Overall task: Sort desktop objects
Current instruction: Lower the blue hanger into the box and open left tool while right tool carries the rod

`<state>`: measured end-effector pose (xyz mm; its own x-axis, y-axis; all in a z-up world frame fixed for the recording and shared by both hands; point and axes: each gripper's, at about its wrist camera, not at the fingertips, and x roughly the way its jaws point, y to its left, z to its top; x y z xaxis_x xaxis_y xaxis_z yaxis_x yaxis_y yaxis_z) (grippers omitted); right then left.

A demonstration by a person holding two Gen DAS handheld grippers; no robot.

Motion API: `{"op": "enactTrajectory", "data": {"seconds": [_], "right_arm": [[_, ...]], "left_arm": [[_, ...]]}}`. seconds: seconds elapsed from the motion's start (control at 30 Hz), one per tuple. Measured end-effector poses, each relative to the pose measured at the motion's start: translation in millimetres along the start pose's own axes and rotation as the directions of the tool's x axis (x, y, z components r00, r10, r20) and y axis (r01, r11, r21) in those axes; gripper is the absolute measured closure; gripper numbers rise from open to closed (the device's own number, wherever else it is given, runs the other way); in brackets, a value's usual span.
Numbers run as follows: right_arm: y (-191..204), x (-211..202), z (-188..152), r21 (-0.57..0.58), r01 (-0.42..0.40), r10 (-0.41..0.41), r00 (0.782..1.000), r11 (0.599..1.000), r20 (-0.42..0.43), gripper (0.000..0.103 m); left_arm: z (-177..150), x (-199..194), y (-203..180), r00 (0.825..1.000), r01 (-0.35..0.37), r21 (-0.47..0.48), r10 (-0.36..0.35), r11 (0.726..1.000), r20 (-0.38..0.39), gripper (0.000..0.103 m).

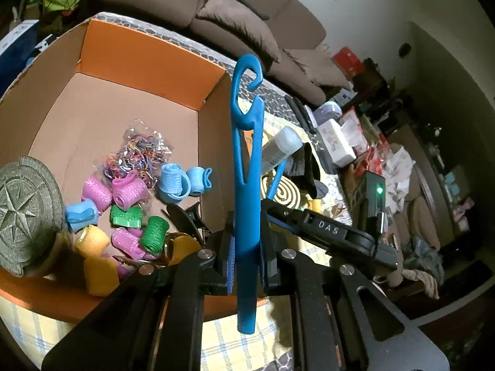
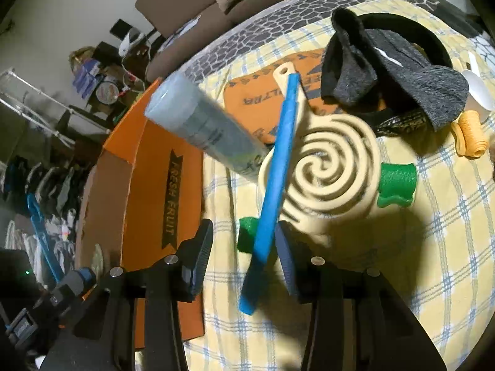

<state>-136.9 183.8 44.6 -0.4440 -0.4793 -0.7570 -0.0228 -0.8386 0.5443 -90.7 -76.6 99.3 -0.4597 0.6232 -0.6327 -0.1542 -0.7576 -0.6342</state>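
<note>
My left gripper (image 1: pixel 246 255) is shut on a blue plastic hook tool (image 1: pixel 246 160) and holds it upright over the near right corner of the orange cardboard box (image 1: pixel 148 58). The box holds several coloured hair rollers (image 1: pixel 126 191), a bag of rubber bands (image 1: pixel 139 154) and a round compass-patterned lid (image 1: pixel 26 213). My right gripper (image 2: pixel 244 247) is open, its jaws wide apart, around a blue stick (image 2: pixel 275 179) that leans against its right finger. The stick lies over a cream spiral trivet (image 2: pixel 324 170). A clear tube bottle (image 2: pixel 204 126) hangs blurred in front.
On the yellow checked cloth (image 2: pixel 433 247) lie two green rollers (image 2: pixel 397 185), an orange roller (image 2: pixel 470 137), grey socks (image 2: pixel 402 71) and an orange mat (image 2: pixel 263 102). The box's outer wall (image 2: pixel 161 204) stands left of the right gripper. A brown sofa (image 1: pixel 247 9) is behind the table.
</note>
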Motion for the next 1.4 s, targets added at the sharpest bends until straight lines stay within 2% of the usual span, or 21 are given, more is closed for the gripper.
{"op": "enactTrajectory", "data": {"seconds": [0.17, 0.3, 0.37, 0.4, 0.5, 0.53, 0.6, 0.7, 0.83, 0.9, 1.03, 1.17, 1.3, 1.4], "right_arm": [[4, 6, -7, -0.011, 0.067, -0.067, 0.998, 0.998, -0.021, 0.062], [5, 15, -9, -0.021, 0.088, -0.089, 0.995, 0.996, -0.036, 0.062], [3, 20, -10, -0.015, 0.095, -0.096, 0.994, 0.995, -0.043, 0.074], [0, 22, -10, -0.009, 0.087, -0.087, 0.995, 0.996, -0.043, 0.078], [0, 22, -11, -0.012, 0.06, -0.061, 0.998, 0.998, -0.025, 0.081], [0, 20, -11, -0.019, 0.05, -0.051, 0.999, 0.999, -0.02, 0.096], [0, 14, -11, -0.025, 0.032, -0.032, 0.999, 0.999, -0.007, 0.098], [-1, 3, -10, -0.031, 0.0, 0.001, 1.0, 1.0, 0.017, 0.098], [-10, -5, -7, 0.025, -0.1, 0.099, 0.995, 0.995, 0.03, 0.098], [-12, -10, -6, 0.038, -0.125, 0.123, 0.991, 0.991, 0.042, 0.098], [-10, -23, -2, 0.049, -0.187, 0.184, 0.981, 0.981, 0.063, 0.098], [-11, -32, 0, 0.082, -0.262, 0.256, 0.964, 0.962, 0.078, 0.098], [-5, -49, 6, 0.059, -0.289, 0.281, 0.953, 0.955, 0.111, 0.098], [5, -62, 9, 0.033, -0.321, 0.314, 0.939, 0.946, 0.137, 0.098]], "left_arm": [[6, 1, 3, 1.0, -0.008, 0.005, 0.008, 1.0, -0.002, 0.092], [9, 4, 8, 1.0, -0.004, -0.004, 0.004, 1.0, -0.008, 0.092], [8, 8, 12, 1.0, -0.014, -0.012, 0.014, 1.0, -0.022, 0.092], [7, 12, 15, 0.999, -0.028, -0.019, 0.027, 0.999, -0.035, 0.092], [5, 17, 19, 0.998, -0.043, -0.032, 0.041, 0.999, -0.049, 0.093], [5, 17, 20, 0.998, -0.042, -0.031, 0.041, 0.999, -0.05, 0.093], [5, 18, 20, 0.998, -0.038, -0.032, 0.036, 0.999, -0.053, 0.092], [3, 20, 20, 0.998, -0.041, -0.029, 0.04, 0.999, -0.053, 0.087], [4, 18, 13, 0.999, -0.019, -0.018, 0.018, 1.0, -0.037, 0.087], [4, 17, 6, 1.0, 0.001, 0.002, -0.001, 1.0, -0.027, 0.087], [2, 19, -6, 0.999, 0.012, 0.04, -0.011, 0.999, -0.031, 0.087], [1, 22, -8, 0.999, 0.017, 0.033, -0.016, 0.999, -0.038, 0.085], [1, 20, -8, 0.999, 0.004, 0.028, -0.003, 1.0, -0.038, 0.085], [0, 22, -6, 0.998, -0.031, 0.03, 0.033, 0.999, -0.051, 0.081]]}}
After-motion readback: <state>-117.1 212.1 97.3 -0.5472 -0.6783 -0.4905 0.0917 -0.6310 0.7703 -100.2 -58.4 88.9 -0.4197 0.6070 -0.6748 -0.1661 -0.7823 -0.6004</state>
